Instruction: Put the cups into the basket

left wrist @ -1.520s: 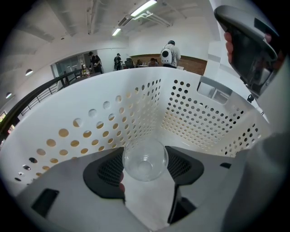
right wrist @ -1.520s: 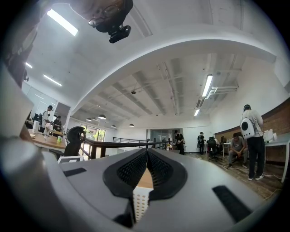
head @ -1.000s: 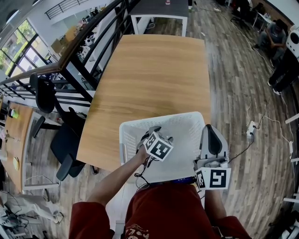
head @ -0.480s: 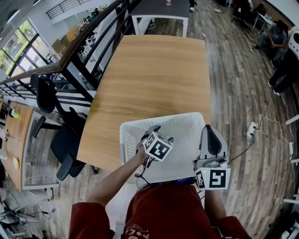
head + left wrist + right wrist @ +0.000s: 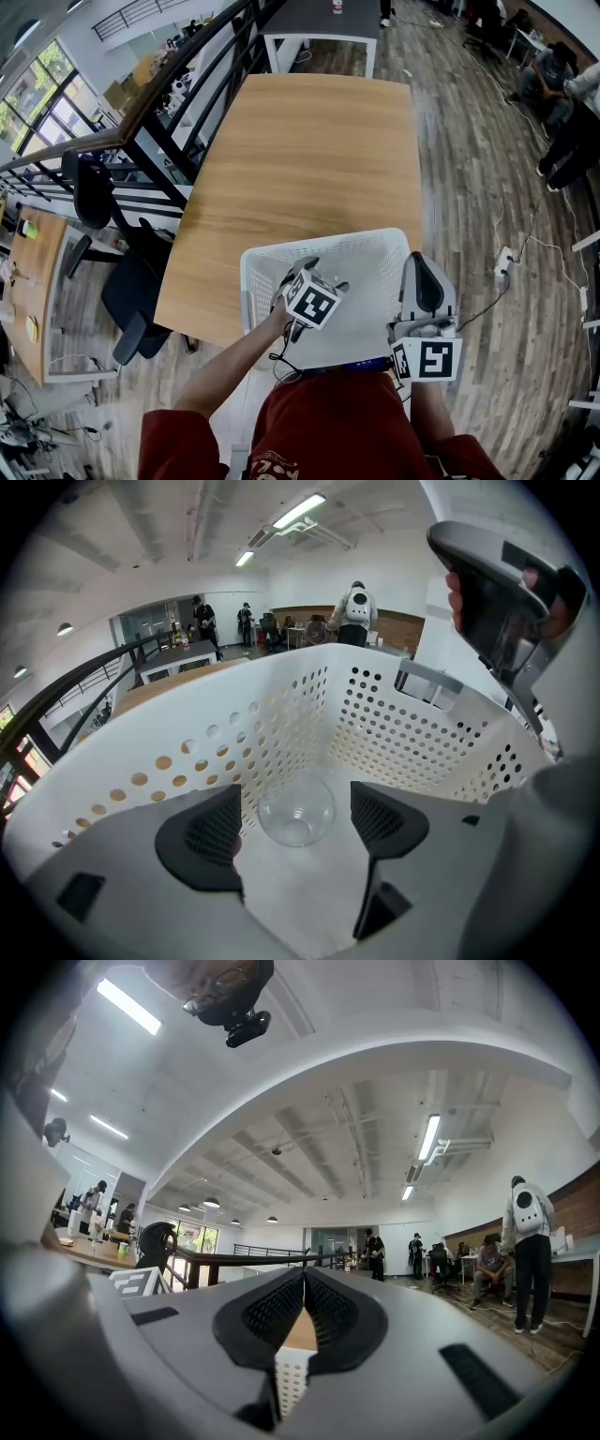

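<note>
A white perforated basket (image 5: 323, 242) stands at the near edge of the wooden table (image 5: 309, 150). My left gripper (image 5: 322, 272) reaches down inside it. In the left gripper view a clear glass cup (image 5: 296, 808) lies on its side on the basket floor, between the fingers (image 5: 217, 829). The jaws of the left gripper (image 5: 298, 819) are opening and the pads stand clear of the glass. My right gripper (image 5: 421, 262) hovers just outside the basket's right wall, shut with nothing in it. In the right gripper view its pads (image 5: 303, 1307) meet above a basket corner (image 5: 291, 1377).
The table stretches far ahead of the basket. A black railing (image 5: 178, 112) and office chairs (image 5: 127, 281) stand to the left. A cable and power strip (image 5: 506, 255) lie on the wood floor at the right. People stand and sit in the far background.
The left gripper has shifted slightly toward me inside the basket. The right gripper has stayed where it was.
</note>
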`<state>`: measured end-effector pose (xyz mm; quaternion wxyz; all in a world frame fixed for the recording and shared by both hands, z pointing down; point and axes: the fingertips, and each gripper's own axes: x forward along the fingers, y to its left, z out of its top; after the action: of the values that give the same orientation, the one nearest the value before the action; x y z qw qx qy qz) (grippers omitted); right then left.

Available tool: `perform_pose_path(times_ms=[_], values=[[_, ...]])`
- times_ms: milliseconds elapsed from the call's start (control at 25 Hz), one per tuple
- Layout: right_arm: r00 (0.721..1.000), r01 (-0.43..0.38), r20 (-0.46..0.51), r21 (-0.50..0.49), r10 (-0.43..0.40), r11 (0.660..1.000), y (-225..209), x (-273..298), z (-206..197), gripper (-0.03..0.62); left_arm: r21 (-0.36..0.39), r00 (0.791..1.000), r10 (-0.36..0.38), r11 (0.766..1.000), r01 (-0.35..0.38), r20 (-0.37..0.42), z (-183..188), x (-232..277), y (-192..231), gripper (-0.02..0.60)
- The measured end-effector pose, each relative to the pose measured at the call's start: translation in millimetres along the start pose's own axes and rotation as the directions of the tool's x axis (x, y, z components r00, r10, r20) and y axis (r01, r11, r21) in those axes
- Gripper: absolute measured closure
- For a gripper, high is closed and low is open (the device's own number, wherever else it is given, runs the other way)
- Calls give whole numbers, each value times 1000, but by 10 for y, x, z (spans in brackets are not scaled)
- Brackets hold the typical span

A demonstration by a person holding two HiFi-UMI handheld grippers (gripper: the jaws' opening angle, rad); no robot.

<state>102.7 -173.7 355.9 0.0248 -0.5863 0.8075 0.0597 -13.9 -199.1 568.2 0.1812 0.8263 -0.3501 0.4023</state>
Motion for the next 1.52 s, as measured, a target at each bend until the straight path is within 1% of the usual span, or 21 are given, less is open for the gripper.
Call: perform_pose_path(times_ms=[120,240,320,400,480,640,720,880,960,1080,1200,1280,1520], values=[[1000,0,4,-4,0,1000,1,12,22,582,-15,999,13,1000,-13,36,59,-88,48,232],[1000,-3,6,-10,3,1000,-14,25,65,582,-36,997,11,999,-8,78,160,-203,45,232],[1000,-6,7,-16,7,1000,-12,41,92,582,-31,994,23,999,-19,109,225,-279,46,232],[1000,-10,9,-21,11,1000,0,53,112,582,-26,988,48,999,-45,149,290,-362,72,232],[1000,-12,11,-24,12,1000,10,59,122,582,-36,980,63,998,-57,189,350,-439,97,232],[1000,-17,12,-30,17,999,26,70,130,582,-83,966,67,995,-48,250,427,-574,120,233],[1000,-19,13,-34,20,999,27,79,137,582,-104,954,76,993,-48,288,476,-651,134,232],[1000,-19,12,-30,20,999,31,89,132,582,-139,925,95,989,-46,369,557,-849,155,233],[1000,-24,17,-29,24,999,49,104,140,582,-157,897,112,986,-48,427,614,-990,174,233],[999,-35,25,-30,36,999,84,124,176,582,-184,848,147,981,-59,509,720,-1225,175,233],[999,-46,28,-32,46,998,120,137,189,582,-207,811,177,976,-70,557,775,-1374,157,233],[998,-51,28,-33,52,998,140,141,183,582,-220,795,192,973,-75,576,787,-1433,154,233],[998,-64,13,-36,65,997,181,154,162,582,-252,764,222,964,-81,605,811,-1524,181,235]])
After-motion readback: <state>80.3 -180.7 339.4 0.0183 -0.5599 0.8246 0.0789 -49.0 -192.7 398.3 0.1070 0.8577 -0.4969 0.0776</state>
